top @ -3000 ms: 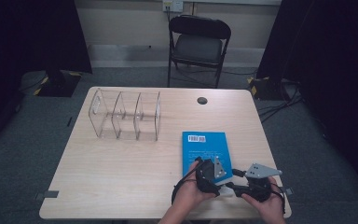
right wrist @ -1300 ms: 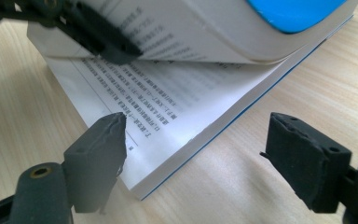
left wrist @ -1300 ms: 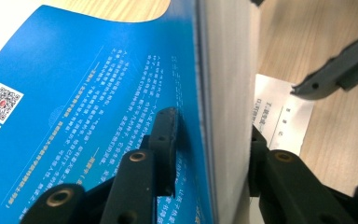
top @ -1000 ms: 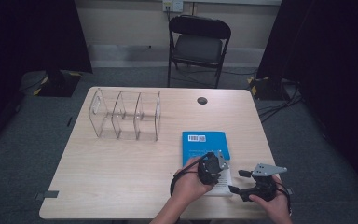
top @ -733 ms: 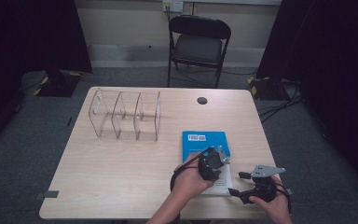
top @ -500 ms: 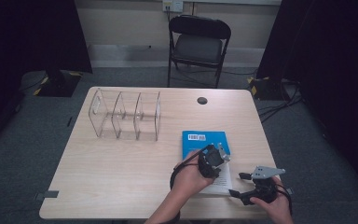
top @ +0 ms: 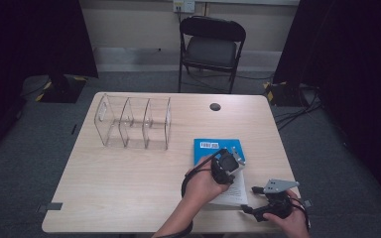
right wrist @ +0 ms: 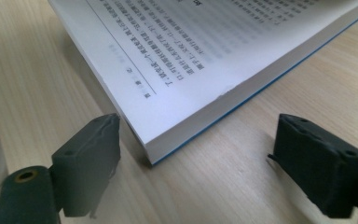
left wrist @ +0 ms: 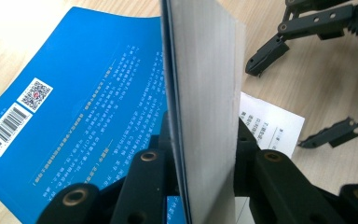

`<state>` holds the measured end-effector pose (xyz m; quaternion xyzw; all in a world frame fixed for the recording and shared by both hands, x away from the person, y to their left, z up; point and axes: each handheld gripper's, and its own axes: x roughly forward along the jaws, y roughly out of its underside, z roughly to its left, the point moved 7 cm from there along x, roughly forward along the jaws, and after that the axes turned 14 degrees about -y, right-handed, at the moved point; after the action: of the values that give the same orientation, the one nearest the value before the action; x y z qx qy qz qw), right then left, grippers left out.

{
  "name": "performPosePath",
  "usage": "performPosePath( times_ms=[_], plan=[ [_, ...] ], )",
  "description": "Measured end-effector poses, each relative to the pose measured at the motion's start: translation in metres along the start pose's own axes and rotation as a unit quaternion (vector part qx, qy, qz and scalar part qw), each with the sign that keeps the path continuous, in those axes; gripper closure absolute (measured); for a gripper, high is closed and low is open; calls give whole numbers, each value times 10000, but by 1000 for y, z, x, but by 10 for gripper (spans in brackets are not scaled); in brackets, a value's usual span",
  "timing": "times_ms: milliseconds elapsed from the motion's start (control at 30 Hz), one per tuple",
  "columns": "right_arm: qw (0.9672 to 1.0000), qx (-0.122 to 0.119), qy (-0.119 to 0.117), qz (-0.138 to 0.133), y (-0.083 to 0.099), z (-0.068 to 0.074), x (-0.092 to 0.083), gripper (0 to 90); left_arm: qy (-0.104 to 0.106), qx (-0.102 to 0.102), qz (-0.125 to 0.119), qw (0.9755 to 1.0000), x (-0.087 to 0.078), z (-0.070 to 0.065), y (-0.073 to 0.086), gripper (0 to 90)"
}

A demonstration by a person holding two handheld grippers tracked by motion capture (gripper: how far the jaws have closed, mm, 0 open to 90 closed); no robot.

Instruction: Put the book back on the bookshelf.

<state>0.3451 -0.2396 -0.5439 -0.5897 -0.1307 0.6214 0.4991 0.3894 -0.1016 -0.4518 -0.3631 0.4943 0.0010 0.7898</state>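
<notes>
Left gripper (top: 226,166) clamped on a lifted block of pages of the blue book (top: 218,148); right gripper (top: 258,202) wide open at the book's near corner.

In the left gripper view the jaws pinch the thick page block (left wrist: 205,93) upright, blue back cover (left wrist: 74,116) still flat on the table (top: 129,183) (barcode toward the far-left corner). Book lies right of centre, near the table's near edge, open, a printed page (top: 233,191) showing. Right gripper's jaws have just been opening; in its own view the pads stand apart, either side of the book's corner (right wrist: 168,140), not pressing it. Clear three-bay rack (top: 134,121) stands far left, bays empty. Small dark disc (top: 215,106) lies far, near the table's back edge.
</notes>
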Motion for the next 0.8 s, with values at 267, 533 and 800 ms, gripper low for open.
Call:
performPosePath(
  times_ms=[267, 533, 800],
  plan=[
    [9998, -107, 152, 57, -2, 0, 4, 134, 11, -107, 24, 9999, -2, 2, -4, 738],
    [9993, -189, 281, 133, -2, 3, 8, 130, 36, -111, 151, 9998, -5, 5, -9, 741],
    [9981, -280, 492, 228, -3, 5, 12, 126, 56, -108, 280, 9995, -7, 10, -16, 742]
  ],
)
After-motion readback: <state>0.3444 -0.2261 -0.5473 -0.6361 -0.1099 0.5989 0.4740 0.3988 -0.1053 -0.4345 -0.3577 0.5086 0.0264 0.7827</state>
